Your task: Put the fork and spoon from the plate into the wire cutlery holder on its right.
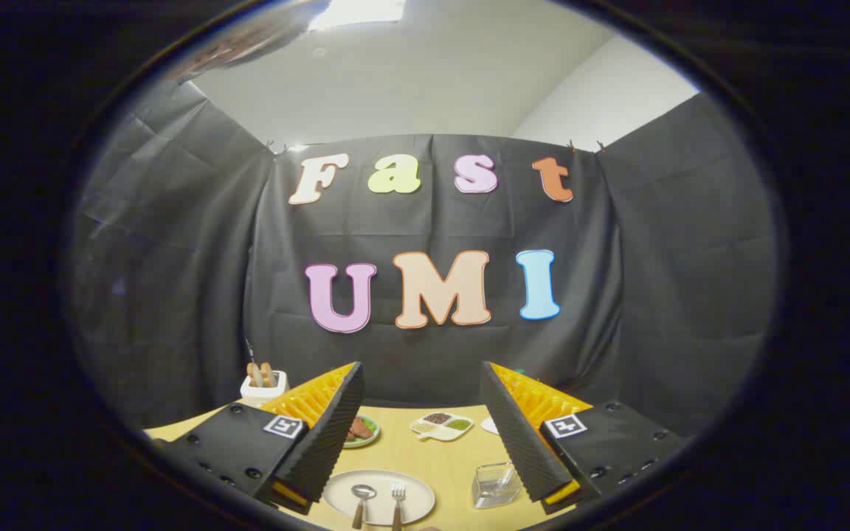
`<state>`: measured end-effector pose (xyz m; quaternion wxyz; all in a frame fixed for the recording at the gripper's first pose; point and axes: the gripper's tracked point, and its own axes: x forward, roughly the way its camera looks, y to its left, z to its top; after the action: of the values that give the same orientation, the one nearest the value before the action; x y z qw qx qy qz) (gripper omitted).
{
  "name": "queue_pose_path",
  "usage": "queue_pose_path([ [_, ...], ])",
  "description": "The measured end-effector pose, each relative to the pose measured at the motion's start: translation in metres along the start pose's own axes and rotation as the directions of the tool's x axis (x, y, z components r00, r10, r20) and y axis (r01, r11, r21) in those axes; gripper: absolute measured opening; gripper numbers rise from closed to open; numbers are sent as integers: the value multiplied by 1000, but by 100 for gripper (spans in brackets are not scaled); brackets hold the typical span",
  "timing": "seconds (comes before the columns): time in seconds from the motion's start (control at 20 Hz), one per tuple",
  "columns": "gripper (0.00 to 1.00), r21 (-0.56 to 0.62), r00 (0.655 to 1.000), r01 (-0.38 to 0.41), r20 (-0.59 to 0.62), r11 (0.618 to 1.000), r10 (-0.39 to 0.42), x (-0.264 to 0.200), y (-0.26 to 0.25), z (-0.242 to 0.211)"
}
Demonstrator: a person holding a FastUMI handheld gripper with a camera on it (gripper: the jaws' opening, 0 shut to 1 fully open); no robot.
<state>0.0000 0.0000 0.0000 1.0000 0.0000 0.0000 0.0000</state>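
**Open gripper held above a plate with spoon and fork**

A yellow tabletop point(425, 461) is seen from above and behind the gripper point(421, 442), whose two fingers are spread wide apart with nothing held between them. The white plate point(414, 490) is taken here as the landmark; it lies on the table between the two fingers and below them.

Far to the left of the plate and well behind it, near the back edge of the table, a small white cup point(263, 389) is found, with a few wooden-looking handles standing in it. The left finger point(322, 442) rises to the left of the plate, partly covering a small green dish point(363, 430) with brown pieces on it, which sits behind the plate and to its left.

On the plate itself, a spoon point(362, 501) is laid on the left half and a fork point(398, 503) just beside it on the right, both with wooden handles pointed toward the viewer. They are apart from each other and untouched by the fingers.

Behind the plate and slightly to its right, a white divided dish point(441, 425) with dark and green fillings is placed. Just right of the plate, the cutlery holder point(495, 484) stands on the table, appearing clear and boxy; its wire cannot be made out. The right finger point(524, 442) rises just beside and above the holder.
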Motion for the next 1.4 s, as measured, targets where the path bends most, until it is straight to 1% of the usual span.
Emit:
queue_pose_path([
  [0.3, 100, -24, 1000, -23, -18, 999, 22, 3, 4, -4],
  [0.85, 100, -22, 998, -52, -47, 998, 51, 5, 12, -9],
  [1.1, 100, -18, 990, -68, -125, 998, 65, 23, 16, -25],
  [1.4, 100, -11, 959, -91, -270, 996, 84, 43, 23, -67],
])
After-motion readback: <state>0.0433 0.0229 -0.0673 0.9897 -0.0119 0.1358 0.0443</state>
